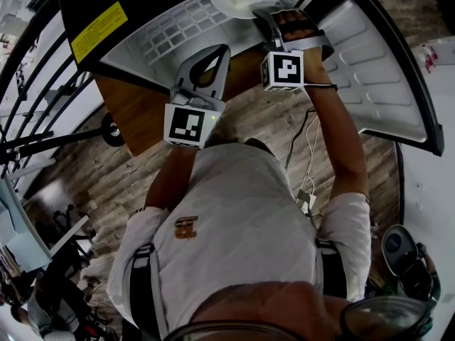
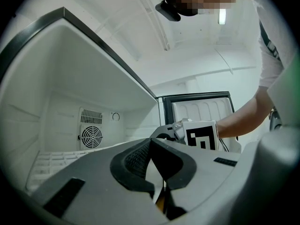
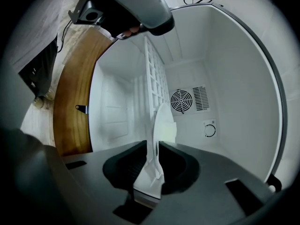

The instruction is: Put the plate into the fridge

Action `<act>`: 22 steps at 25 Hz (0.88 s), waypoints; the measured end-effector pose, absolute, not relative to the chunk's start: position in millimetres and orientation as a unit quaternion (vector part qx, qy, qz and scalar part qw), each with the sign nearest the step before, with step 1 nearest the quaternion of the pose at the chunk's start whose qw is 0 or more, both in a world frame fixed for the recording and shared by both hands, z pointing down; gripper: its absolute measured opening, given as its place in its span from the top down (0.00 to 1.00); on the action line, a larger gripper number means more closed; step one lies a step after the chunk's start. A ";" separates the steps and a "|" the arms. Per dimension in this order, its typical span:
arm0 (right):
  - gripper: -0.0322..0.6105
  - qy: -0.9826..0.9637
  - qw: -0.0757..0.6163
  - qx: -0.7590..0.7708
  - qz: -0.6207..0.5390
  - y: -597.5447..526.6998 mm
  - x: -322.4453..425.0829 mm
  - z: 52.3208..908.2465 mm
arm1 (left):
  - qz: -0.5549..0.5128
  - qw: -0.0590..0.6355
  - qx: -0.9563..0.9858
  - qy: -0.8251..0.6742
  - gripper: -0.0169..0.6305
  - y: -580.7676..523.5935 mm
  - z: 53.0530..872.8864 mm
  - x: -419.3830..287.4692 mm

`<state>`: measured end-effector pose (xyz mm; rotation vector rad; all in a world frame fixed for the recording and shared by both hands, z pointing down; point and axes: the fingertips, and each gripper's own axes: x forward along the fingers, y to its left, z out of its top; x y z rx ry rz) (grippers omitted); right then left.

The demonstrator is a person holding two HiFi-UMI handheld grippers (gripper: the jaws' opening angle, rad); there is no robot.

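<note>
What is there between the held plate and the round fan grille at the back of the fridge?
Nothing: the right gripper view shows only bare white fridge wall between the plate and the fan grille.

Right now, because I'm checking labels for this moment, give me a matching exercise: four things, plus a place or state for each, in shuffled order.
Things:
1. plate
2. left gripper
3. fridge door
4. fan

Places or states:
A. swung open
B. at the back of the fridge
C. shut, empty
D. between the right gripper's fingers

Pairs: 1-D, 2-C, 3-A, 4-B
</note>
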<state>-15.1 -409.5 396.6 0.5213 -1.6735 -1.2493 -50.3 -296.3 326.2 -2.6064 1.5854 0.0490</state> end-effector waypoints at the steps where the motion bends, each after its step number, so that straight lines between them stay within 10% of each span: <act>1: 0.81 -0.685 0.474 0.214 -0.510 -408.1 -13.9 396.5 | 0.016 0.046 -0.853 0.519 0.95 -294.5 326.3 -49.5; 22: 0.79 -0.779 0.362 0.281 -0.428 -365.4 -0.8 352.1 | 0.022 0.042 -0.848 0.528 0.95 -292.9 319.7 -48.1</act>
